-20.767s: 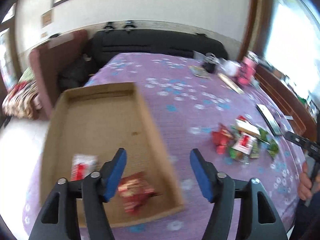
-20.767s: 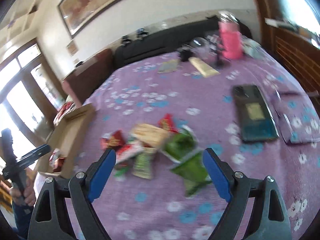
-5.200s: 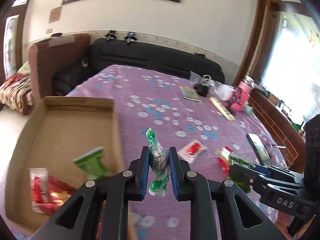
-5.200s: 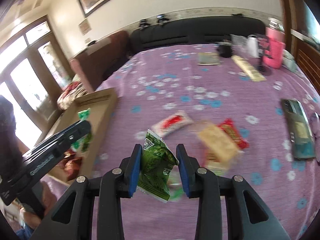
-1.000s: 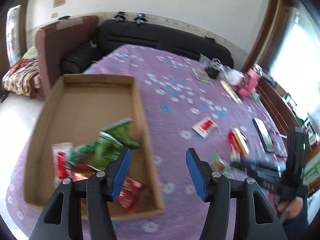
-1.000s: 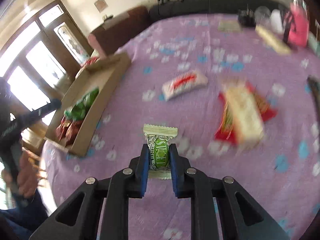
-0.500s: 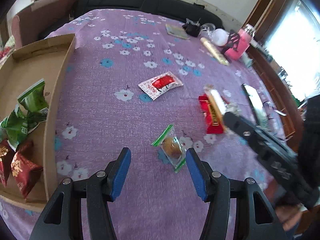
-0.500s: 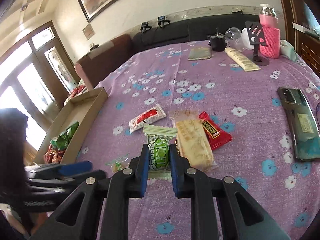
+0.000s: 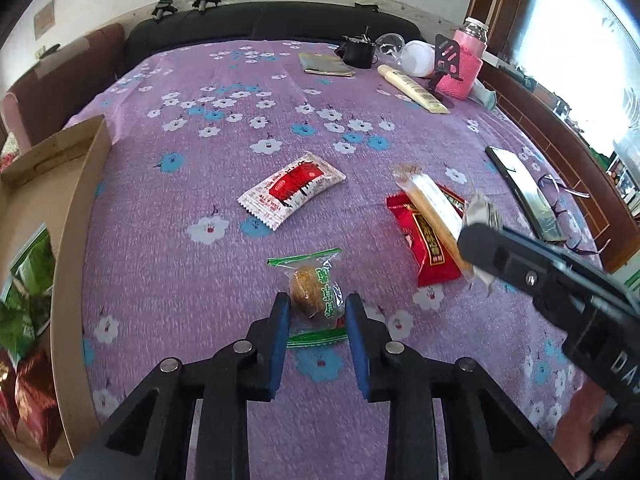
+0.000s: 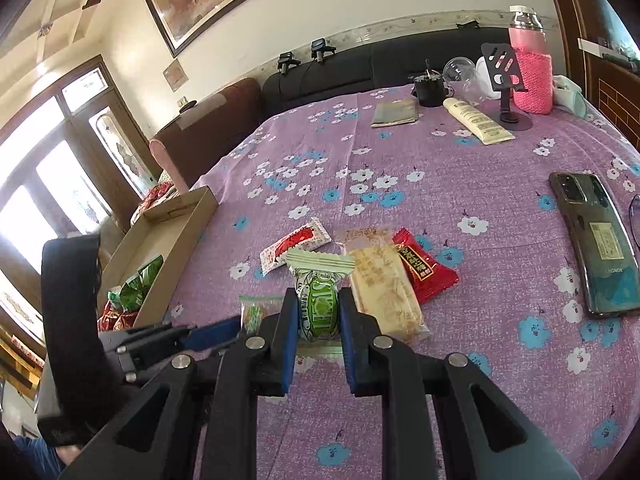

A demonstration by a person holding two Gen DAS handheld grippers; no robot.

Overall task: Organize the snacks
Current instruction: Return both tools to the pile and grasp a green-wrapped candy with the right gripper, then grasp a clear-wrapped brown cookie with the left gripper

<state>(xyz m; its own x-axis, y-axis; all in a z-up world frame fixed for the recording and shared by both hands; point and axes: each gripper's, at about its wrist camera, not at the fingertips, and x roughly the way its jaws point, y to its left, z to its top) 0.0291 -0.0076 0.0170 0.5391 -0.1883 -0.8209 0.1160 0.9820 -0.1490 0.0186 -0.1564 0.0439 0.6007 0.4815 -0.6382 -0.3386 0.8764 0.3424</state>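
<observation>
now the left gripper point(image 9: 316, 320), jaws just closing, straddles the clear cookie packet point(image 9: 316, 290) lying lengthwise between them, right of the cardboard box point(image 9: 68, 240); pads not yet pressing.

Clear green-trimmed cookie packet point(image 9: 316, 290) flat on cloth; green candy point(image 10: 319, 312) pinched upright.
</observation>
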